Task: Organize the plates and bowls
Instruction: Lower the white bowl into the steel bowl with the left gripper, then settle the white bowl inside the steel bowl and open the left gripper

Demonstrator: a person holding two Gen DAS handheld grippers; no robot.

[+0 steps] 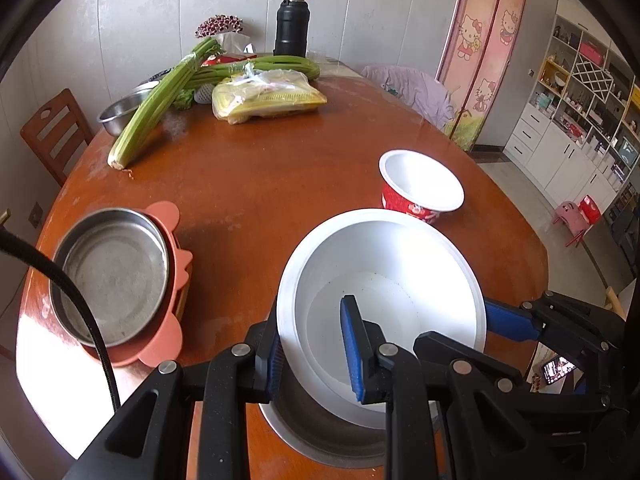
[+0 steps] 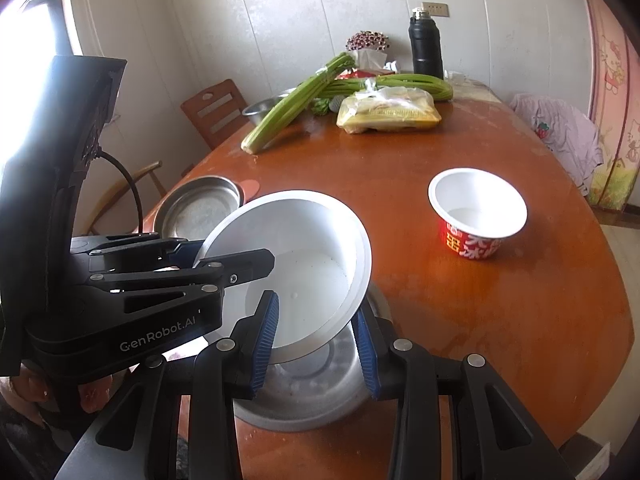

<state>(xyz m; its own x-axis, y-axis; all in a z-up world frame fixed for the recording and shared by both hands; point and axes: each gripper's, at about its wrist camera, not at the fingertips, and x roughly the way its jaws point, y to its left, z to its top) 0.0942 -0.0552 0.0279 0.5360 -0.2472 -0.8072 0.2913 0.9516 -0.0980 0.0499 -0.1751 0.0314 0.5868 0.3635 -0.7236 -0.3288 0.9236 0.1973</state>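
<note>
A large white bowl [image 1: 384,272] [image 2: 296,248] is held tilted above a steel plate [image 1: 320,428] [image 2: 312,392] at the table's near edge. My left gripper [image 1: 316,348] [image 2: 188,256] is shut on the bowl's left rim. My right gripper [image 2: 316,336] straddles the bowl's right rim, one finger inside and one outside; contact is unclear. One of its fingers [image 1: 508,320] shows in the left wrist view. A steel dish [image 1: 112,276] [image 2: 200,208] sits on a salmon plate [image 1: 168,320] at the left. A red paper bowl [image 1: 420,184] [image 2: 476,216] stands at the right.
At the far end of the brown table [image 1: 280,184] lie celery bunches [image 1: 160,104], a yellow bagged packet [image 1: 268,96], a steel bowl [image 1: 120,112] and a black flask [image 1: 292,28]. A wooden chair [image 1: 52,132] stands at the left. A cable [image 1: 80,308] crosses the steel dish.
</note>
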